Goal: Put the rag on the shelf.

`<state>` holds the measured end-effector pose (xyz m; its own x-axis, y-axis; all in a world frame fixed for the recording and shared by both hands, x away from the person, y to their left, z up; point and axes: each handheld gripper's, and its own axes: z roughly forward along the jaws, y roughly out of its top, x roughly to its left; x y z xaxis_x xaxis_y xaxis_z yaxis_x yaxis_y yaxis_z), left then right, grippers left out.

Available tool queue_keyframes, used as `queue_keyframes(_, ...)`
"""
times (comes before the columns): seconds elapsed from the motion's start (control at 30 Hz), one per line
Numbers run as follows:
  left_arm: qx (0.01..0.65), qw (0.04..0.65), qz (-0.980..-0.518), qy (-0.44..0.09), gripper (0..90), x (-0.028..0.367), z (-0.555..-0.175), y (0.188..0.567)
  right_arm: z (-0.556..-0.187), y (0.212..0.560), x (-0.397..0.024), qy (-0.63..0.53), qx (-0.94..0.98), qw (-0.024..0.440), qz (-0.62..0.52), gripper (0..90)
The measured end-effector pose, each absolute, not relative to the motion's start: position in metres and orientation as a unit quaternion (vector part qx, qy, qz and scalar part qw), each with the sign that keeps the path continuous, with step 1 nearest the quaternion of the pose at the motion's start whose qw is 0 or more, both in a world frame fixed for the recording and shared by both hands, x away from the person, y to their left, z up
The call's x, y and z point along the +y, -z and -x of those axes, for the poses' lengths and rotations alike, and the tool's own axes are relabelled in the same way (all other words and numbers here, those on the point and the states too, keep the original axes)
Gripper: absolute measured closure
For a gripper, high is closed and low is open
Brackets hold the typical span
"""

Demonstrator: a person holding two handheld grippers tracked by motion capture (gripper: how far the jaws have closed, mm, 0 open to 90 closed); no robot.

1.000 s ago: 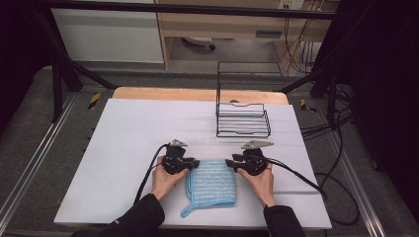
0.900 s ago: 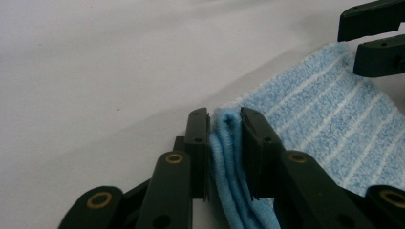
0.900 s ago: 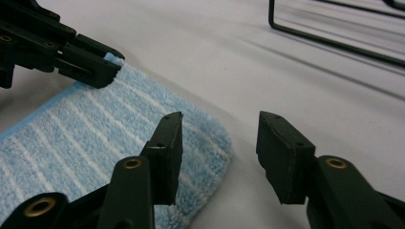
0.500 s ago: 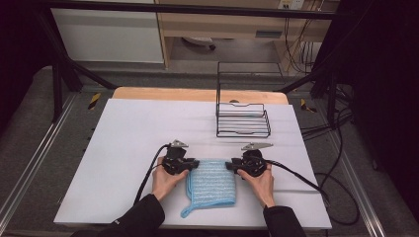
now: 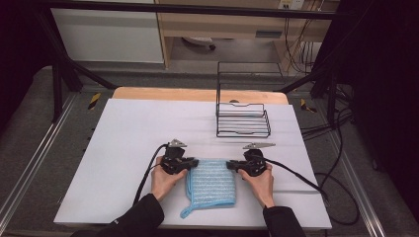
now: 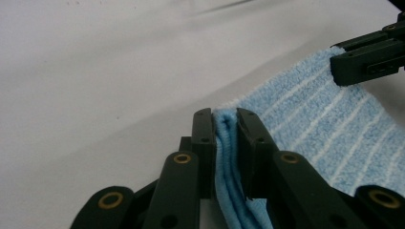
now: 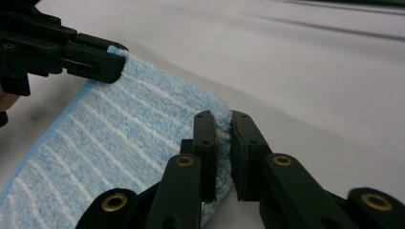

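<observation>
The worktop (image 5: 128,148) is covered by a white sheet, with a strip of bare wood left showing at its 12 o'clock edge. A black wire rack (image 5: 243,118) is set toward 1 o'clock on the sheet, well apart from everything else.

A blue cloth (image 5: 211,183) with thin white stripes is laid flat toward 6 o'clock, folded double, with a small loop trailing from its near left corner. In the left gripper view the cloth (image 6: 325,129) is seen spread away toward 2 o'clock, and in the right gripper view the cloth (image 7: 110,152) is seen spread toward 9 o'clock.

The left gripper (image 5: 194,162) is held at the cloth's far left corner, at 10 o'clock of the cloth. Its jaws have just been closing and are pinched on the doubled edge, which is seen squeezed between them in the left gripper (image 6: 224,119) view.

The right gripper (image 5: 229,164) is held at the far right corner, at 2 o'clock of the cloth. Its jaws have just been closing too, and the corner is clamped between them in the right gripper (image 7: 222,119) view.

Both jaw pairs are pointed inward at each other across the cloth's far edge.
</observation>
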<state>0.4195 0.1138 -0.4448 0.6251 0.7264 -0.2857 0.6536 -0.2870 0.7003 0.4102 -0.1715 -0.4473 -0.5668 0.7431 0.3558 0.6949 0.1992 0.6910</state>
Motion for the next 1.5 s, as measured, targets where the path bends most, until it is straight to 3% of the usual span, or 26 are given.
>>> queue_keyframes(0.63,0.396,0.486,-0.776,-0.073,78.4,0.121,-0.401,0.404,-0.395,0.416,-0.185,-0.505,0.742,0.051,-0.437,82.6)
queue_keyframes(1.5,0.358,0.542,-0.749,-0.132,78.1,0.115,-0.377,0.369,-0.376,0.374,-0.197,-0.557,0.724,0.124,-0.388,82.7)
